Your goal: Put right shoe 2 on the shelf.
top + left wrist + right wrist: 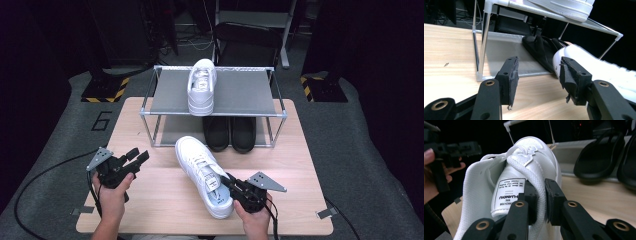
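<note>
The white sneaker (204, 172) lies on the desk (150, 200) in front of the rack, toe toward the rack and heel toward the person, set at a slant across the wood. The right tool (231, 184) grips it at the heel end: in the right gripper view the two black jaws are closed on the padded collar (539, 195) at the side of the shoe's opening, one pad inside by the labelled tongue (507, 192) and one outside. The left tool (134, 158) is off to the shoe's left, well apart from it, held over the desk with its jaws standing wide and nothing between them; in the left gripper view the sneaker's toe shows just past the far jaw. Behind the shoe stands the metal shoe rack (220, 114) with two shelves. On the top shelf sits the second white sneaker (201, 87), left of the middle, its toe end at the near rail and jutting slightly over it. On the lower shelf rests a pair of black slippers (231, 134), side by side toward the right half, their near ends reaching the front edge, close to the toe of the sneaker on the desk.
</note>
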`<state>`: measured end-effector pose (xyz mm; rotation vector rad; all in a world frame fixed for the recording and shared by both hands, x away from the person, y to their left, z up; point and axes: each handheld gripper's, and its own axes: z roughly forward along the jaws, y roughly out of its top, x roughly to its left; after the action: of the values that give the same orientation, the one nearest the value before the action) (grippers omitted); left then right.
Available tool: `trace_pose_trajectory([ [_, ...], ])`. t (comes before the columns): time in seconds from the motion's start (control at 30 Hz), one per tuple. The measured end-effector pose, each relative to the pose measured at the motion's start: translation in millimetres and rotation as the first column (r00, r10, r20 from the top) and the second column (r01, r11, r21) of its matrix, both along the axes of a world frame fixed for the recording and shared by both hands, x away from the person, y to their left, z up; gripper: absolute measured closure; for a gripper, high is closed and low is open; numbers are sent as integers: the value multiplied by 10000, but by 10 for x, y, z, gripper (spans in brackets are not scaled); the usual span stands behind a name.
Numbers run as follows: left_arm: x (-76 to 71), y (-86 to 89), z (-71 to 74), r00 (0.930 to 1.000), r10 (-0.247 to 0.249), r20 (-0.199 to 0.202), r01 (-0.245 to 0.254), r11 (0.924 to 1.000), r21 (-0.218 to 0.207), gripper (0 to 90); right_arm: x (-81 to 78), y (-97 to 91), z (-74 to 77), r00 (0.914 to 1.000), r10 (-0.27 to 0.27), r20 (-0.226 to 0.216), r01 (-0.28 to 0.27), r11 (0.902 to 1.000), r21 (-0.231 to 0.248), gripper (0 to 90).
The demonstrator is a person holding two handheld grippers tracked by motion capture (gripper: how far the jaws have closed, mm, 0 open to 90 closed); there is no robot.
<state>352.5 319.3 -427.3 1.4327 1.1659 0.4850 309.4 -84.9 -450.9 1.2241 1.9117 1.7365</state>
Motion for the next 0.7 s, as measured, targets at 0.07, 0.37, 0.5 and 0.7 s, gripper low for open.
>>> trace_pose_trajectory([
  [0.07,-9,9,-14,10000,41,-32,-41,10000,-9,488,-31,-11,65,9998,-63,173,61,9999,96,808],
  [0.37,-47,66,-90,9997,214,-121,-213,9998,44,483,-131,-48,347,9938,-206,1095,180,9995,245,808],
  [0.5,-48,78,-126,9993,340,-177,-340,9994,46,481,-140,-70,450,9894,-270,1430,228,9993,307,808],
  [0.7,-60,80,-155,9992,343,-191,-343,9994,4,481,-127,-132,616,9836,-398,1758,309,9981,529,808],
])
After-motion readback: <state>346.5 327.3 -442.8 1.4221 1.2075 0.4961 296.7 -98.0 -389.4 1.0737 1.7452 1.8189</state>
